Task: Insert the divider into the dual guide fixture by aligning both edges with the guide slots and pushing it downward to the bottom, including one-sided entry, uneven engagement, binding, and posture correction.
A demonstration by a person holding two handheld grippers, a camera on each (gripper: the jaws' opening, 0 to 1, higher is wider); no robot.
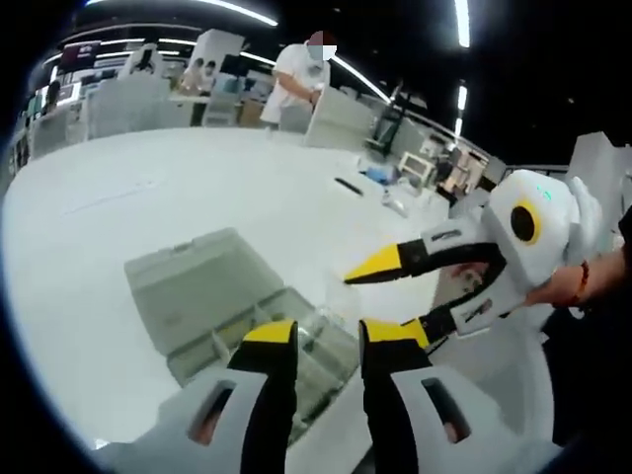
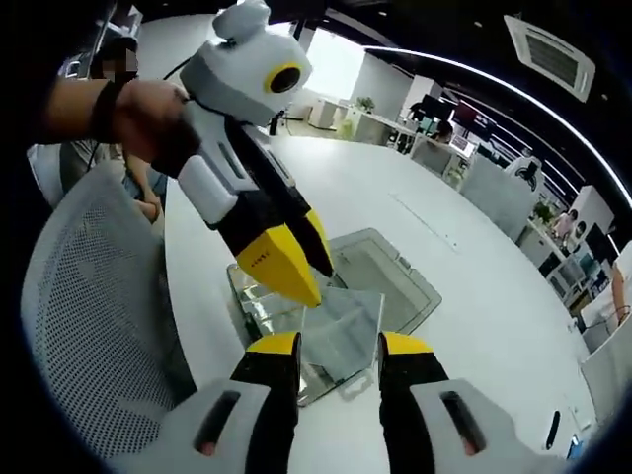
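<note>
Divider tilted above the fixture, unseated — left gripper appears clenched on it, right gripper parted — insertion outstanding.

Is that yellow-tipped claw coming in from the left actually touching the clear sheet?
Cannot tell. In the right gripper view the left gripper overlaps the top edge of the clear sheet, but transparency and glare hide any contact or gap.

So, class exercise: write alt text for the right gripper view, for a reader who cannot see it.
The left gripper, held in a person's hand, reaches down to a clear plastic divider standing in a clear organizer box on a white table. The right gripper's yellow-tipped fingers frame it from below.
</note>
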